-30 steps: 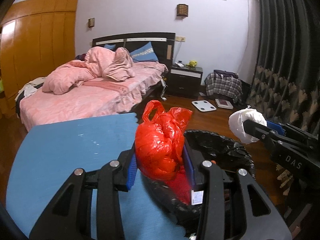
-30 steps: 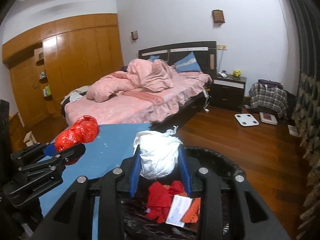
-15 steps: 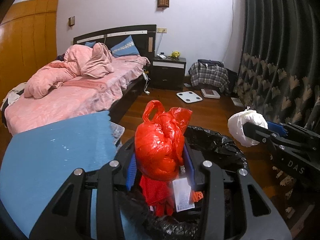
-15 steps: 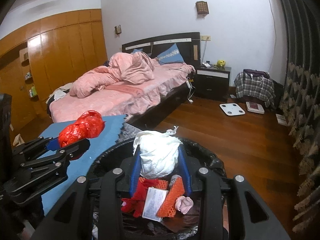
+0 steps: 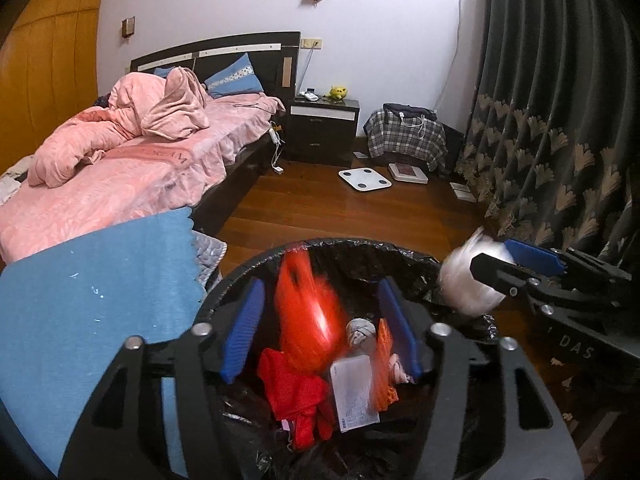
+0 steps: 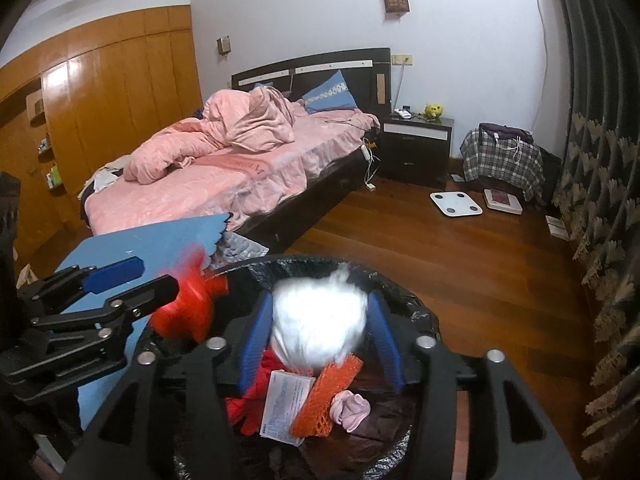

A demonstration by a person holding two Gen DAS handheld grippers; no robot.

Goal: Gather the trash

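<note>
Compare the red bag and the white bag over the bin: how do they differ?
The red bag is bright red and elongated; the white bag is white and rounder. The red bag lies between the left hand-held gripper's spread pads, the white bag between the right hand-held gripper's. Both are motion-blurred above the black-lined trash bin, with neither gripper's pads touching its bag.

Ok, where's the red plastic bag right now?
In the left wrist view the red plastic bag is between the open left gripper's blue pads, blurred, over the black-lined trash bin.

Bin (image 5: 404, 258) right of table (image 5: 88, 280); bed (image 5: 132, 176) behind, nightstand (image 5: 324, 128) beyond.
</note>
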